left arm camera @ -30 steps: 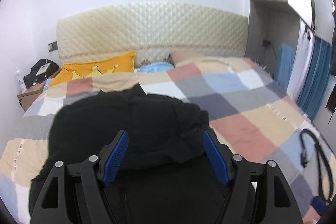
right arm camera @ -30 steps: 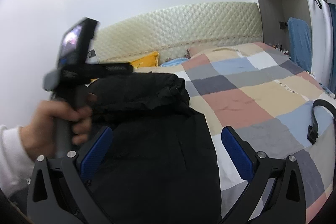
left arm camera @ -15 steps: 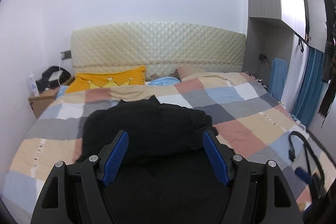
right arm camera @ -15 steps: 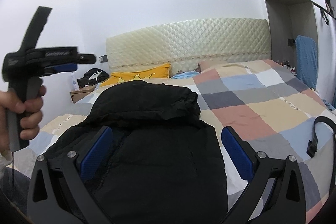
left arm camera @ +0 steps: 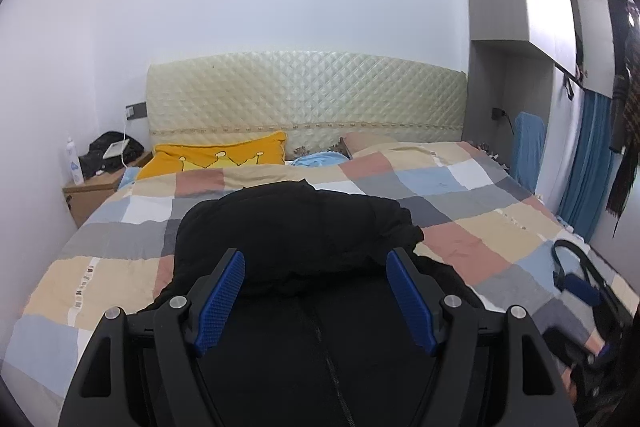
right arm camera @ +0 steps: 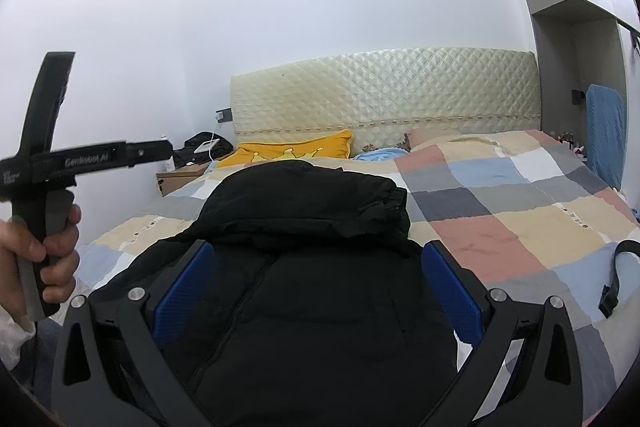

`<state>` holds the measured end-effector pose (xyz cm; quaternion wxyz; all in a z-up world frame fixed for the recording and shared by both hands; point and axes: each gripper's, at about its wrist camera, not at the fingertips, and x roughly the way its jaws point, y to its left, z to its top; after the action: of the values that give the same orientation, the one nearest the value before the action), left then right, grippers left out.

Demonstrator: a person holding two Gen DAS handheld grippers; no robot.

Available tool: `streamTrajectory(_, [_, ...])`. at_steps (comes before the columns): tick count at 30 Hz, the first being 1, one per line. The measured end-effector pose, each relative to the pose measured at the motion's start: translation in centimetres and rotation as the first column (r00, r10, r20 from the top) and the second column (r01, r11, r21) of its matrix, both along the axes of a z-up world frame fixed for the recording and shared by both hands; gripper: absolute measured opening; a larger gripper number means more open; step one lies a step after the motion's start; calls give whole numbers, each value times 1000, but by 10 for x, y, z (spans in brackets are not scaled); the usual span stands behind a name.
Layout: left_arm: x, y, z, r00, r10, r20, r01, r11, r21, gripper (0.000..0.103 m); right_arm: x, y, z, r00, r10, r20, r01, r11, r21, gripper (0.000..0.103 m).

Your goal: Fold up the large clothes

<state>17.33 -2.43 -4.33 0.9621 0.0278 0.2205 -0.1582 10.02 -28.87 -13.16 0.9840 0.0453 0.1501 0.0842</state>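
left wrist view, item one: black jacket, lying on the checked quilt of the bed, its folded-over upper part bunched toward the headboard and its zip running back from there toward me. so i read the long axis as headboard-to-foot, roughly in line with both tools.

item two: left gripper, fingers spread wide, nothing between the blue pads; it hangs above the jacket's near half, on the side away from the headboard, and does not touch the cloth as far as i can tell.

item three, right wrist view: right gripper, fingers likewise spread and empty, over the jacket from the foot side of the headboard, with the zip passing under its left pad.

item four: left hand, gripping the handle of the left tool, held out beyond the jacket's edge on the nightstand side of the headboard, well clear of the cloth.

item five: yellow pillow, against the headboard, apart from the jacket.

judgement: the right gripper seems the nearer to the cloth. the next fold probably needs both tools dropped onto the near hem, which lies below and behind the fingertips, then carried toward the headboard along the zip line.
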Motion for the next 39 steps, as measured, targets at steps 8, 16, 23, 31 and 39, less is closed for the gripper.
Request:
streamTrajectory(8, [-15,17,-17,1000,-2,-7,2,1000,-24,73,-5,7,1,1000,5,17,-4,1000,-30,103])
streamTrajectory(16, [-8,40,-42,997,39,-59,-39,999,-4,73,8,11,-10,998,-30,-56,25,995,-101,103])
streamTrajectory(23, [1,50,-57,993,66,-98,-68,998,-17,73,29,-14,-24,980,-47,-192,43,999,-28,103])
streamTrajectory(31, [-5,60,-58,991,86,-105,-91,995,-50,73,60,-31,-31,913,22,-407,-60,995,-81,103])
streamTrajectory(39, [1,73,-63,982,116,-150,-130,988,-85,73,91,-61,-87,745,-83,-662,-6,991,-130,103])
